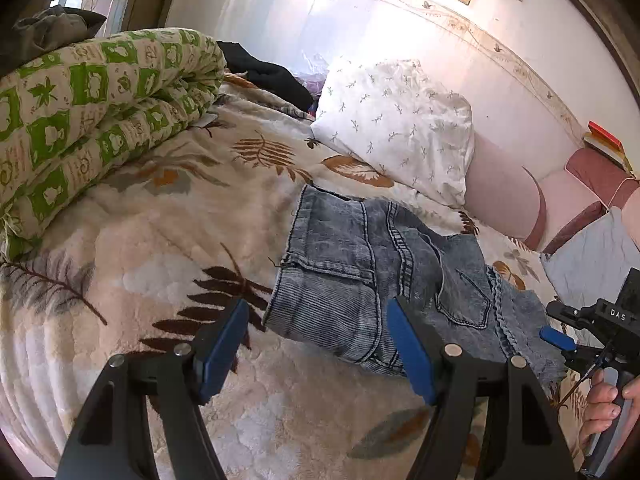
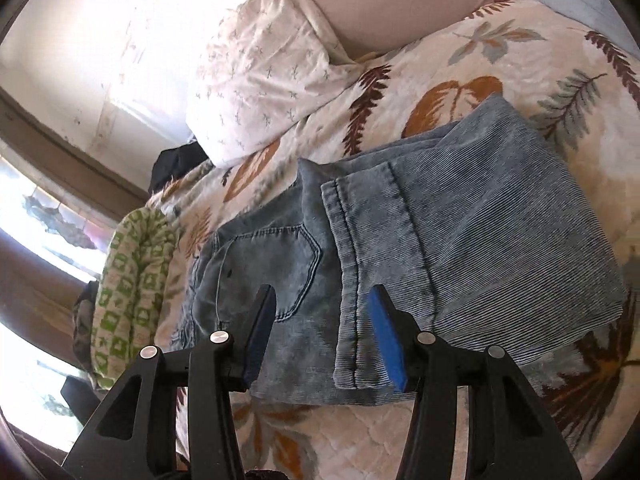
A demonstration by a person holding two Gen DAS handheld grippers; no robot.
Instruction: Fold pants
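Note:
Light blue jeans lie folded in a compact stack on the leaf-print bedspread. My left gripper is open and empty, hovering just above the near folded edge of the jeans. In the right wrist view the jeans show a leg hem folded over the back pocket. My right gripper is open and empty above the near edge of the stack. The right gripper also shows in the left wrist view, at the right end of the jeans.
A green patterned quilt is rolled at the far left of the bed. A white pillow leans against the pink headboard. Dark clothing lies behind the quilt. A grey cushion sits at the right.

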